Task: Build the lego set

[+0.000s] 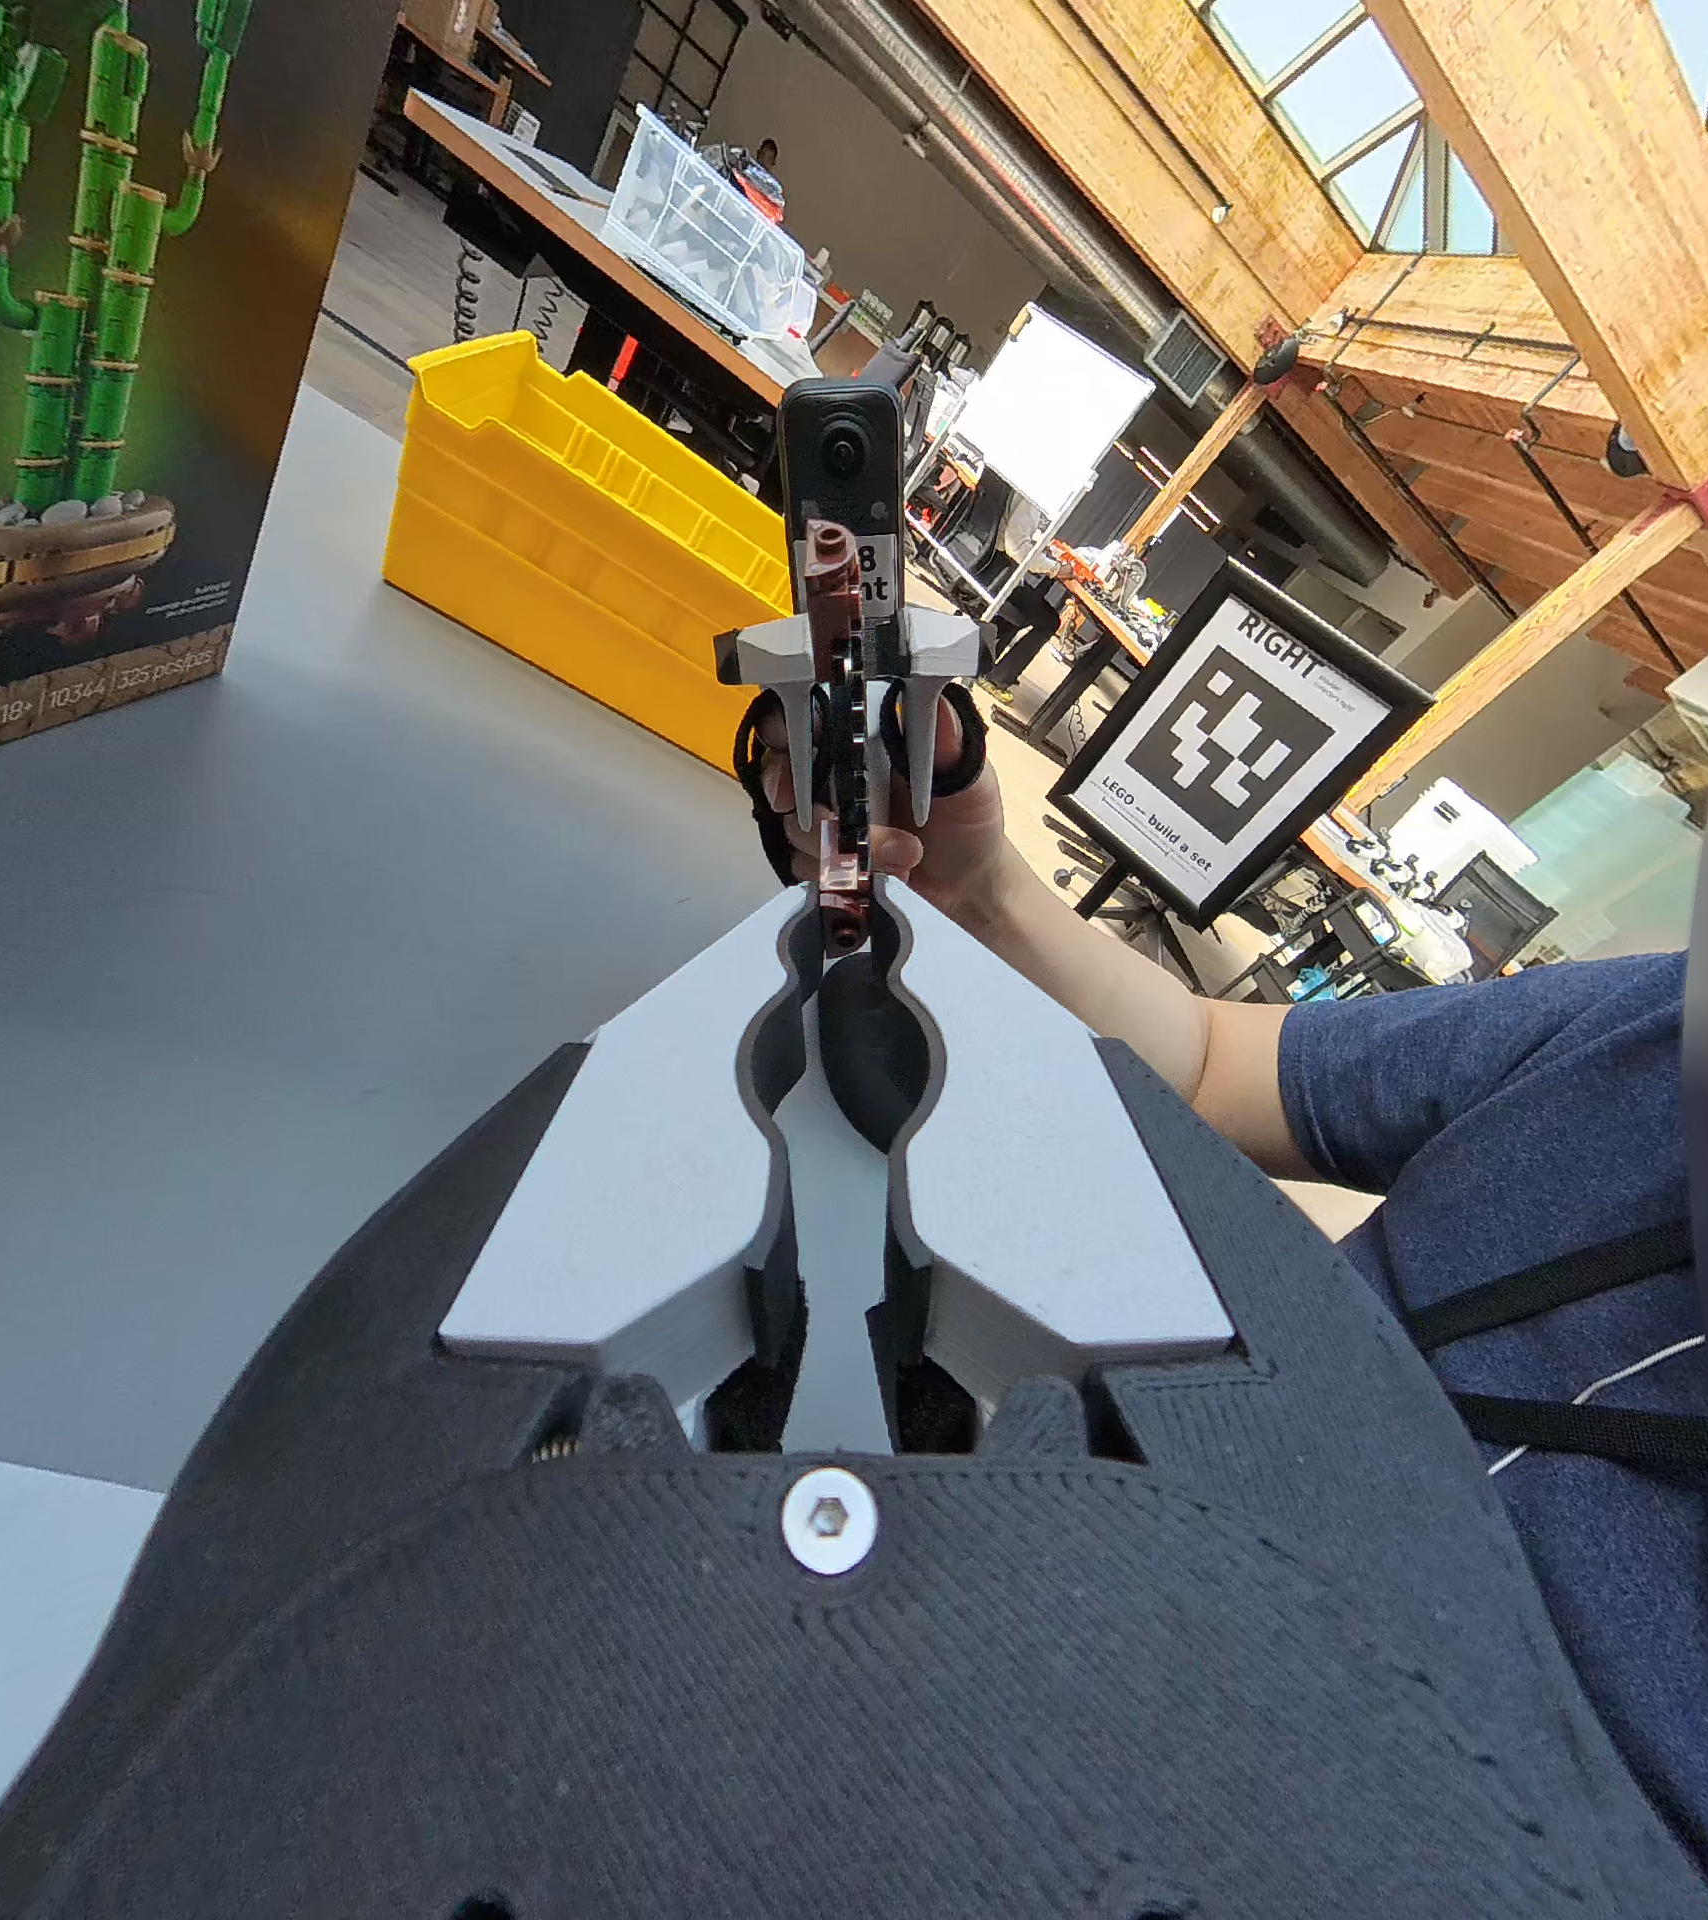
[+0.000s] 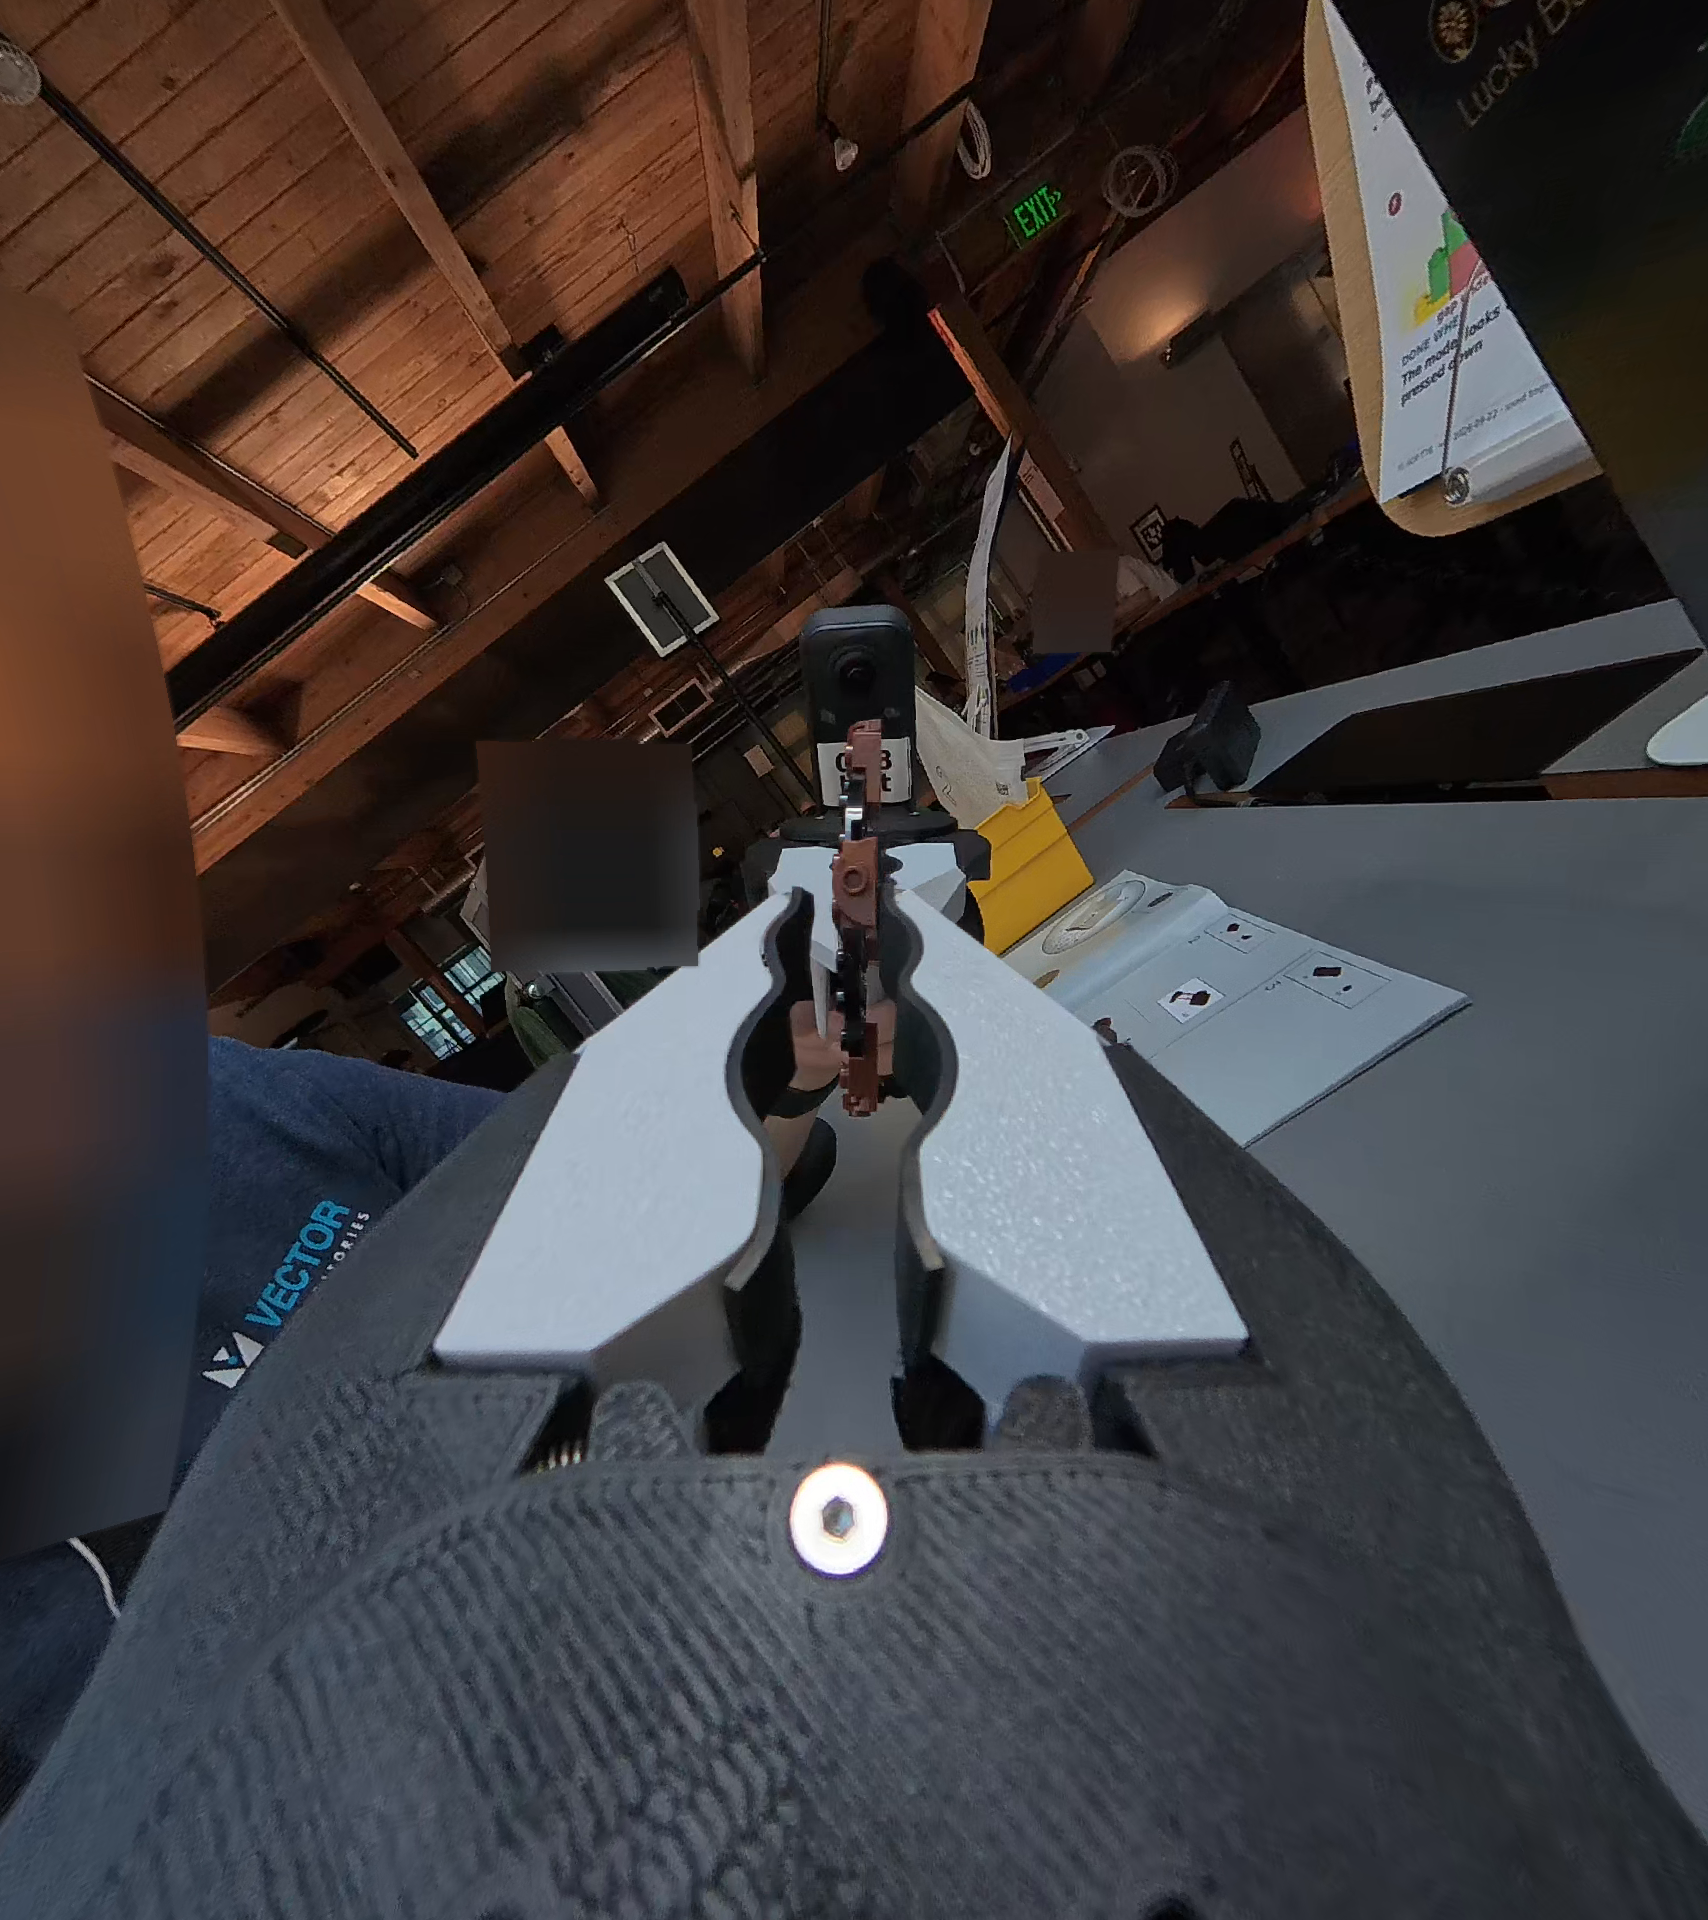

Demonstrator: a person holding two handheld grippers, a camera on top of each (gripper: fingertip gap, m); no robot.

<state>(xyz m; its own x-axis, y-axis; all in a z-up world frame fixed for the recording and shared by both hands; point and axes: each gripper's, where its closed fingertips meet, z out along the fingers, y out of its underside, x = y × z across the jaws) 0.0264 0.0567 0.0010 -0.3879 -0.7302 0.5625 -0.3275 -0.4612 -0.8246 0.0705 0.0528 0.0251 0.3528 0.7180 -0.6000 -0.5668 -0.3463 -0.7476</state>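
Studded brown-black lego assembly (image 1: 842, 748), smooth grey fingers (image 1: 943, 1091)

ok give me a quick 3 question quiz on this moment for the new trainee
1. True or false: the lego assembly is lying on the table.
2. What colour is the bin on the table? A yellow, B blue, C red.
3. Fill in: in the right wrist view, an open ______ lies on the table.

Key:
1. False; it is held in the air between the left gripper and the right gripper.
2. A.
3. Instruction booklet.
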